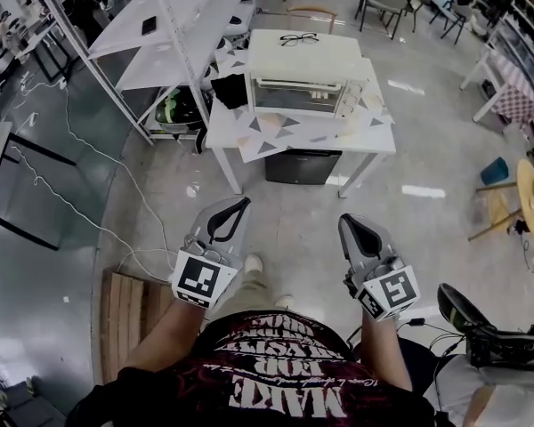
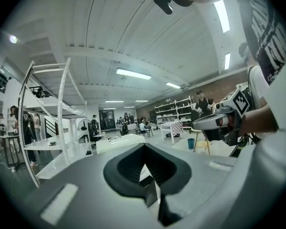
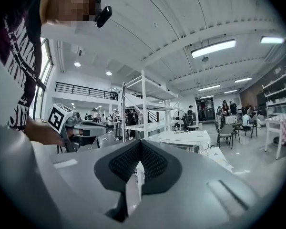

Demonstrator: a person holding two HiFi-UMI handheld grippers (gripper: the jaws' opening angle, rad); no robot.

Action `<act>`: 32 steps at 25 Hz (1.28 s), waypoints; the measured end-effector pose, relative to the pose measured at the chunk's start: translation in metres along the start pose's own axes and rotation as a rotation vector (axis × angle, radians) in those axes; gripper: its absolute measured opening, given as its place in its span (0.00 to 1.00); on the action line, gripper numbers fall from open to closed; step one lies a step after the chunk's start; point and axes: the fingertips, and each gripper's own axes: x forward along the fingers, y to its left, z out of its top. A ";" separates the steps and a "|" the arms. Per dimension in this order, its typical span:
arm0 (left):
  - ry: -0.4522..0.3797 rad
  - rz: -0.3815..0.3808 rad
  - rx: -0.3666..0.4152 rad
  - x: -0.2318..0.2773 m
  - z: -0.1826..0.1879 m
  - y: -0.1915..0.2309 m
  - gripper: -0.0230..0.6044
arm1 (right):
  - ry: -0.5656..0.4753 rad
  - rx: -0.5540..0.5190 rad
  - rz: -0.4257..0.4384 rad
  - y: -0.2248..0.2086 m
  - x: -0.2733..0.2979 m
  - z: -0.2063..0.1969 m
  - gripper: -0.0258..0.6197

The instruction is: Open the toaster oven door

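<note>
Both sets of jaws are closed on nothing: left gripper [image 2: 144, 148] pads meet at the tip with only floor behind the slit, and it is the same for the right gripper [image 3: 139, 146]. In the head view the left gripper [image 1: 241, 205] and right gripper [image 1: 351, 223] are held side by side, low and near the person's body, tips pointing far toward the table, well apart from it. The white toaster oven [image 1: 304, 80] sits on a white table [image 1: 378, 140] with a triangle-patterned top at far center, its glass door [image 1: 294, 97] facing near and looking shut. Neither gripper touches it. Black eyeglasses [image 1: 298, 38] lie on the oven's top. A black box [image 1: 303, 165] stands under the table. A white shelving rack [image 1: 165, 25] is at far left beside the table, a white cable [image 1: 71, 205] runs over the grey floor on the left, and a wooden pallet [image 1: 129, 314] is at near left. The person's shoe [image 1: 252, 263] shows between the grippers. The oven also shows past the jaws in the left gripper view [image 2: 119, 142] and the right gripper view [image 3: 186, 140], still far off.
</note>
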 end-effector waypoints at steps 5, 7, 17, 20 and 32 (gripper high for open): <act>-0.002 -0.014 -0.014 0.013 -0.003 0.019 0.04 | 0.009 -0.001 -0.004 -0.004 0.020 0.001 0.08; -0.001 -0.029 -0.014 0.020 -0.005 0.024 0.04 | 0.017 0.005 -0.010 -0.007 0.028 0.000 0.08; -0.032 -0.061 -0.018 0.056 -0.002 0.061 0.04 | 0.026 0.006 -0.040 -0.022 0.072 0.004 0.08; -0.038 -0.058 -0.011 0.064 -0.001 0.075 0.04 | 0.023 0.005 -0.037 -0.025 0.089 0.007 0.08; -0.051 -0.088 -0.028 0.099 -0.004 0.123 0.04 | 0.026 -0.031 -0.045 -0.040 0.146 0.027 0.08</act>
